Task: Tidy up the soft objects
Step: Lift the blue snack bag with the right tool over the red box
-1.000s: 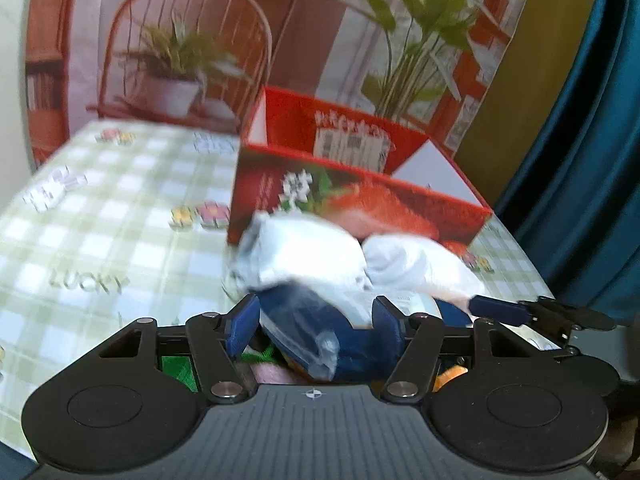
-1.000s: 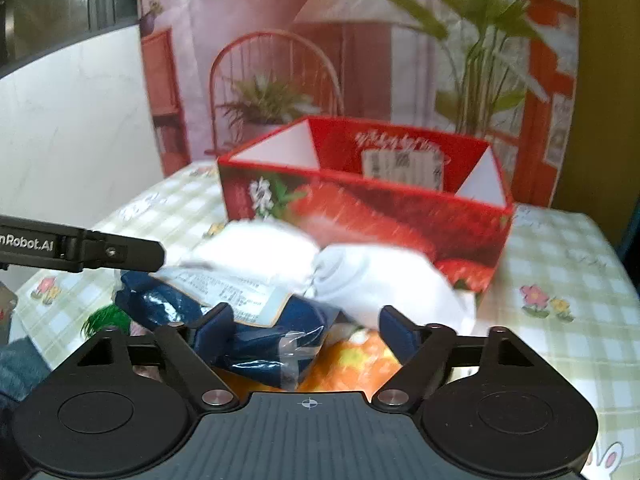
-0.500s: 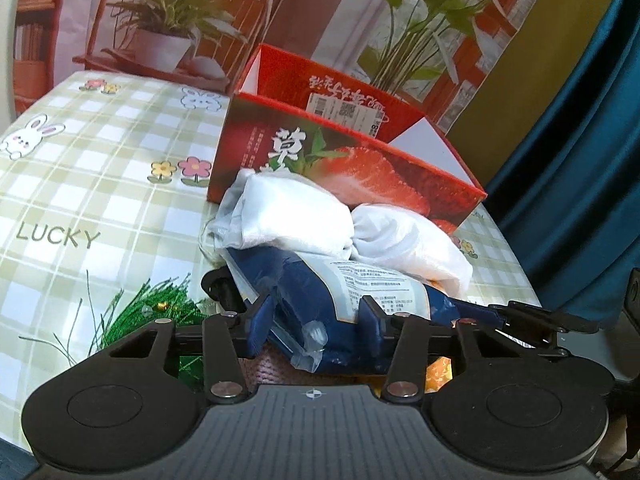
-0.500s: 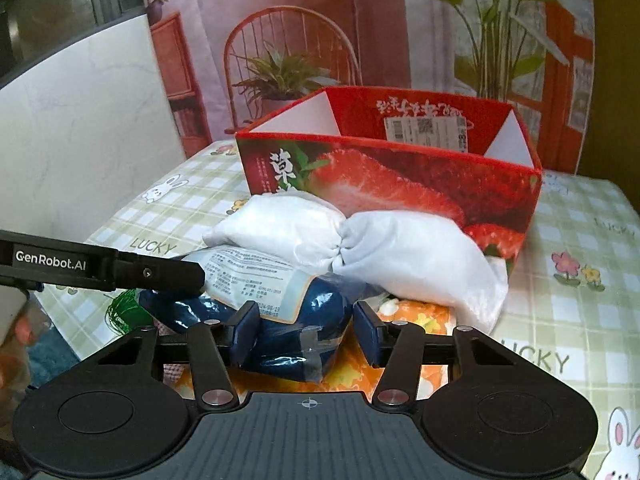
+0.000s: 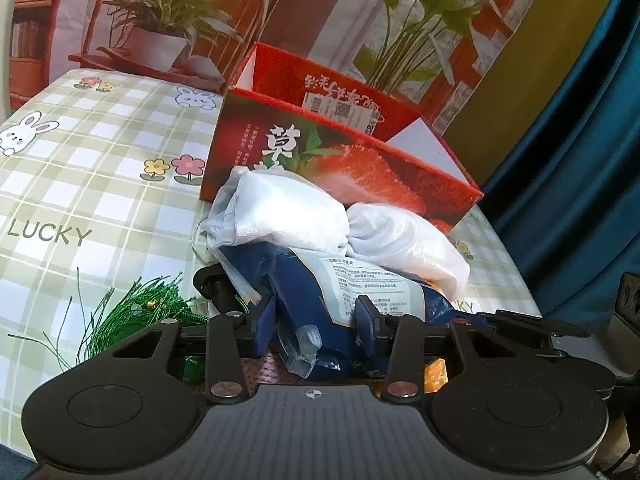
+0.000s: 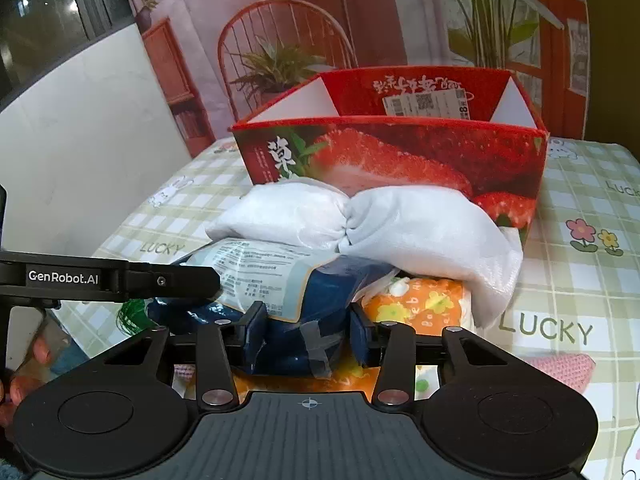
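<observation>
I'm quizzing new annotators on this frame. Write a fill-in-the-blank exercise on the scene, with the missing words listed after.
1. Both claws close on the ____ packet.
2. The open box behind the pile is printed with a ____.
3. The bundle lying on the packet is ____ in colour.
4. The word printed on the checked tablecloth is ____.

Missing words: blue; strawberry; white; LUCKY

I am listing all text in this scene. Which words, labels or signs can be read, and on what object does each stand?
"LUCKY": tablecloth.
"GenRobot.AI": left gripper's finger, seen from the right wrist.
Large white Chinese characters: red strawberry box; not legible.
Sticker with QR code inside the box: too small.
Fine print on the blue packet: too small.
Letters on the orange pack: partly hidden.
</observation>
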### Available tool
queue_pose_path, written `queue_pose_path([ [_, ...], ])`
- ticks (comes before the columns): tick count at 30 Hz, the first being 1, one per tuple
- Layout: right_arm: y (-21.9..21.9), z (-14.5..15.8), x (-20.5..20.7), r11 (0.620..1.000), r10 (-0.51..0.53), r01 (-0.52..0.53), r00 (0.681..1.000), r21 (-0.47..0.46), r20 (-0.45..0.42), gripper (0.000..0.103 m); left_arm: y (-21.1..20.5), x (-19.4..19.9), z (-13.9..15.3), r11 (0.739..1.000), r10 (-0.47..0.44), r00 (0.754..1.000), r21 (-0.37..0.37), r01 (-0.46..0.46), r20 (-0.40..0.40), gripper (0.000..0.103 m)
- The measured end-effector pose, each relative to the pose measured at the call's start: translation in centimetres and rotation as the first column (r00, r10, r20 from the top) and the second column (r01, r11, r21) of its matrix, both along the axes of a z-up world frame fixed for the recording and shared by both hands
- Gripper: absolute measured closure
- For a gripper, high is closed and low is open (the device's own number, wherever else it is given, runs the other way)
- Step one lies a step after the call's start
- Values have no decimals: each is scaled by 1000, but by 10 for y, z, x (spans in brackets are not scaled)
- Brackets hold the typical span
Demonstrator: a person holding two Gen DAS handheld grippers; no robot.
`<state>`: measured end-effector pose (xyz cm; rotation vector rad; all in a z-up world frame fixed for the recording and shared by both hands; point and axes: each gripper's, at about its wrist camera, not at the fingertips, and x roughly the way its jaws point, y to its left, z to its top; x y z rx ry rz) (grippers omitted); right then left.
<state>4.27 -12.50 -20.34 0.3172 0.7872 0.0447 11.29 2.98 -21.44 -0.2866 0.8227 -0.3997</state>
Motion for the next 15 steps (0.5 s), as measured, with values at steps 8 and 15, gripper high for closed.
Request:
queue_pose_path([
  [8,3,15,-4,1000,6,-5,998,-28,55,66,-3,-9,17,1000,-8,997,2,8,72,59],
  [15,6,34,-10,998,9,-2,993,-57,114,67,-2,-18,35,1000,-15,990,-7,16,143,59],
])
